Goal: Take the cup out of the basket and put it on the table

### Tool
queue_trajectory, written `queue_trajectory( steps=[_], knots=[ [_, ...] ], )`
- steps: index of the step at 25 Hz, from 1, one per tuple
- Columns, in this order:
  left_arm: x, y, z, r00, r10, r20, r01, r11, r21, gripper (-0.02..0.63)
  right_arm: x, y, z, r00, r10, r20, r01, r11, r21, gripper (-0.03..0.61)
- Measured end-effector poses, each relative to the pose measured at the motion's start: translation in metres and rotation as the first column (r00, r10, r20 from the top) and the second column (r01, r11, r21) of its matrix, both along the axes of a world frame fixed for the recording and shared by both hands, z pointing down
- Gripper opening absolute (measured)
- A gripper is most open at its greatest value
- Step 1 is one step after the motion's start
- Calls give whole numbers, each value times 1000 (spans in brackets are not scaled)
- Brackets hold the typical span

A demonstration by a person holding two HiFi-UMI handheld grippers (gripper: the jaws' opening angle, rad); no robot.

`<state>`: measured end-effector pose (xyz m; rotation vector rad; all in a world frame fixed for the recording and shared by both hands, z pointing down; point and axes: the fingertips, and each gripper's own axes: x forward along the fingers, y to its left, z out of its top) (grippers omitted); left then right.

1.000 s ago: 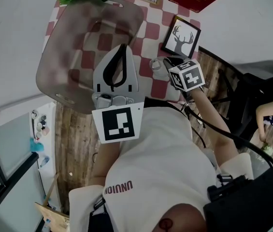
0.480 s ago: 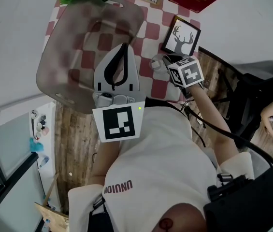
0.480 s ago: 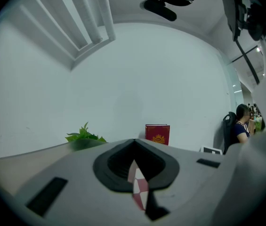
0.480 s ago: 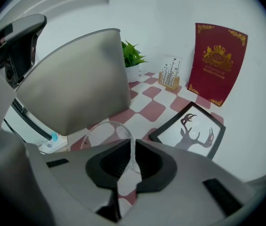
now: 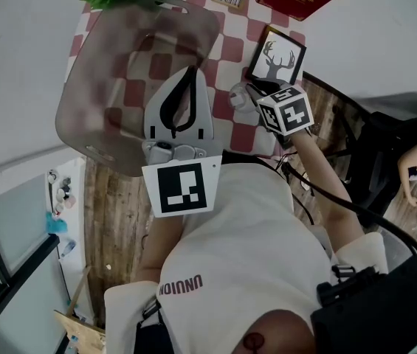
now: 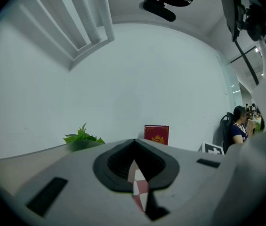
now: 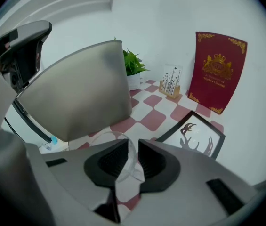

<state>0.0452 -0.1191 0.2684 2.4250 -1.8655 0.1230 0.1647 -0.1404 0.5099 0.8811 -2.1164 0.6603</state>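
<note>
Left tongs point(image 6: 134, 142): shut together, empty.
Right tongs point(image 7: 133, 143): just opening — wall of the cup point(image 7: 127, 166) loose between them.
Cup: clear, faint — base hidden.

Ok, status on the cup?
Right claw just opening, cup between its jaws, standing on the checked cloth beside the basket. Left claw shut, empty, by the basket. Framed deer picture close beside it.

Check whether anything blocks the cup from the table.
Nothing visible does. The clear cup sits between the right tongs, whose jaws have just been opening, over bare checkered tablecloth, outside the basket.
</note>
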Motion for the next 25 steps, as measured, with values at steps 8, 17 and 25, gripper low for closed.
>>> queue_trajectory(
  steps=[8,17,25],
  knots=[
    [5,-2,-1,1000,23,-6,-22,1000,11,11,-16,-20,-85,978,-46,202,-21,949,316,58],
    [9,-1,-2,1000,25,-7,-25,999,20,11,-15,-25,-179,958,-65,278,-133,760,636,17],
    [8,0,-4,1000,20,-10,-20,999,26,11,-16,-24,-206,960,-77,269,-146,682,717,15]
  ],
)
